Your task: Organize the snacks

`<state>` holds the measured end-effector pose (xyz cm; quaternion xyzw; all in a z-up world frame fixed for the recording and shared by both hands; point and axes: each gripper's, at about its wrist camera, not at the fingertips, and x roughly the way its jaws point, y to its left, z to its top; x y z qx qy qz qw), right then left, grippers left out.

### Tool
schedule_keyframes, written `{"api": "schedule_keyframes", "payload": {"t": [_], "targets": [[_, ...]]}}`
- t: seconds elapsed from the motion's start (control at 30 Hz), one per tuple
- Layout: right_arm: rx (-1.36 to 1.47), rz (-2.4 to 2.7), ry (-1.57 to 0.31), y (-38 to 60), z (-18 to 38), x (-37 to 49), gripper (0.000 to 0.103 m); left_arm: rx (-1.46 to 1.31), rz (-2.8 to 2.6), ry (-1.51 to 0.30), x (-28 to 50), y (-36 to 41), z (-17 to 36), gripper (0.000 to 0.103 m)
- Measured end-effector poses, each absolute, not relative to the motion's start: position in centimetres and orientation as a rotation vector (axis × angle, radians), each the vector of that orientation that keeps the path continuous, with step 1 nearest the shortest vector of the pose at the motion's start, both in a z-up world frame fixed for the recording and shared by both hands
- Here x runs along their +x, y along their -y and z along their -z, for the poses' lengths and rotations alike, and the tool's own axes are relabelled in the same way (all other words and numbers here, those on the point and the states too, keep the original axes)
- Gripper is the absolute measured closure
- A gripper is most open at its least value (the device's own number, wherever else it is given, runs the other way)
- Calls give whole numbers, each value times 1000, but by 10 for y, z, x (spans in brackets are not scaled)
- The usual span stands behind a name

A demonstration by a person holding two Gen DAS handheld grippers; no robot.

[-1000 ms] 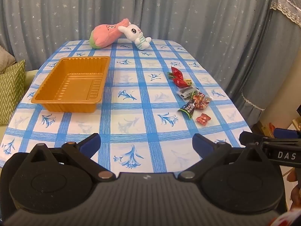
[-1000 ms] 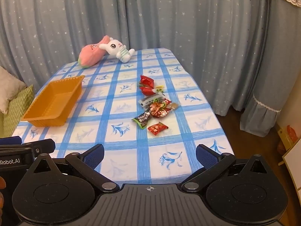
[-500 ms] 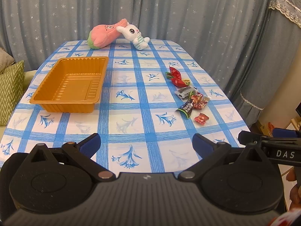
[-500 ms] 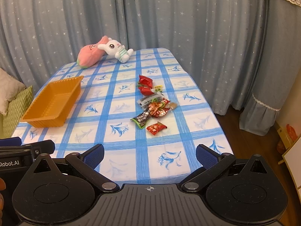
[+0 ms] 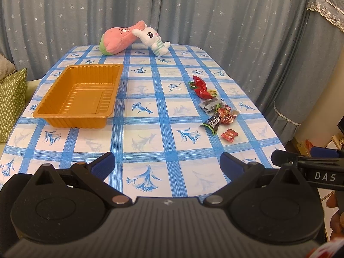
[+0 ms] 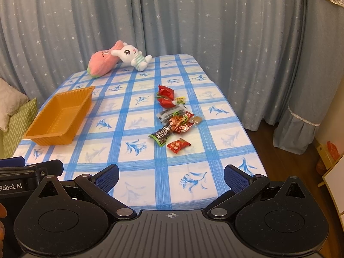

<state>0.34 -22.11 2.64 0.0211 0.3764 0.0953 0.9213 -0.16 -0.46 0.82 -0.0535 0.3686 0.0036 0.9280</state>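
1. Worktop (image 5: 163,150) under a blue-checked cloth fills both views, with starred grey curtains (image 5: 215,10) behind it.
2. Tray (image 5: 64,120), orange and with nothing in it, sits on the worktop's left side, well apart from the snacks.
3. Plush toys, a pink one (image 5: 118,39) and a white rabbit (image 5: 153,38) touching it, lie at the far edge.
4. Left tool (image 5: 167,163) hangs over the near edge, its blue pads spread wide and holding nothing.
5. Right tool (image 6: 171,175) hangs beside it to the right, likewise spread wide with nothing between the pads.
6. Snacks (image 6: 174,118) lie in a loose cluster on the worktop's right side: red packets (image 6: 165,95) farthest, a dark wrapper (image 6: 161,135) nearer, and one small red packet (image 6: 178,145) nearest, just beside the rest.
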Motion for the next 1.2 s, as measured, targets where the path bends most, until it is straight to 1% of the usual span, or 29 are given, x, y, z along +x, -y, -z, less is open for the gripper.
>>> {"api": "schedule_keyframes", "payload": {"t": [1.2], "targets": [[46, -194, -772, 220, -26, 3, 0, -115, 0, -757, -2, 8, -7, 0]]}}
